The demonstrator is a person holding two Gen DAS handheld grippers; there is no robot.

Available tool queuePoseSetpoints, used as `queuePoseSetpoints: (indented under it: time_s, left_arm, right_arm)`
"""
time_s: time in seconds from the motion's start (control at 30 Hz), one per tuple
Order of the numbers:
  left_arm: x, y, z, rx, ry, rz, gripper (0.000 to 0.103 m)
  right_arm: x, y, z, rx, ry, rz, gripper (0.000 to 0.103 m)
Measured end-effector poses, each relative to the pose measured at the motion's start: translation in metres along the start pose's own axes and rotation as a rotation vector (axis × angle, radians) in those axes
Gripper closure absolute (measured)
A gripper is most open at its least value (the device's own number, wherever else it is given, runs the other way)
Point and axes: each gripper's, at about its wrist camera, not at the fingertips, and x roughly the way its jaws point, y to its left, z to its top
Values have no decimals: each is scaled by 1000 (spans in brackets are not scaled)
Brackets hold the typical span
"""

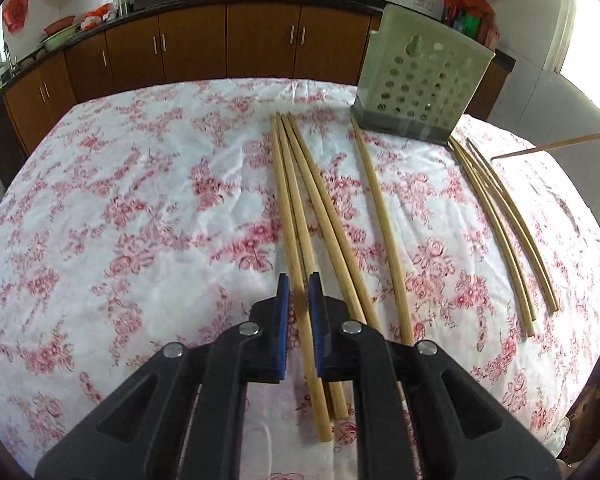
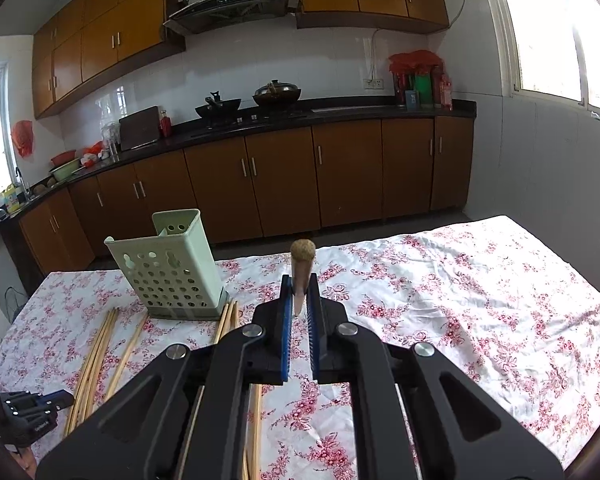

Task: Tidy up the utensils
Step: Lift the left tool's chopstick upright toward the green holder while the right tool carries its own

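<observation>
Pale-green holder [image 1: 420, 84], pink-floral white tablecloth [image 1: 140, 208]

The left gripper [image 1: 299, 280] hangs low over the floral-clothed tabletop [image 1: 120, 200], jaws parted astride one chopstick [image 1: 290, 236] of a bundle. A lone chopstick [image 1: 382, 232] lies at 2 o'clock, beside it. The green perforated holder [image 1: 420, 80] stands at 1 o'clock.
</observation>
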Motion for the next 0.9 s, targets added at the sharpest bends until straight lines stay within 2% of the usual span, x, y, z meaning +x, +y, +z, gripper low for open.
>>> queuePoseSetpoints:
  time_s: [0.2,0.33,0.67,0.83,0.9]
  left_arm:
    - [8,3,4,8,18,61,94]
    - [16,12,14,15,14,102,92]
    - [7,17,0,-12,-14,64,94]
    - [6,12,3,35,-3,67,95]
    - [-3,14,9,34,-34,72,95]
  right_arm:
    - [0,-2,-1,3,2,-1,95]
    - [0,-3,-1,2,3,-3,95]
    - [3,-4,-6,9,12,-7,95]
    - [2,-4,-6,9,2,-5,95]
    - [0,-4,-5,9,-8,-3,95]
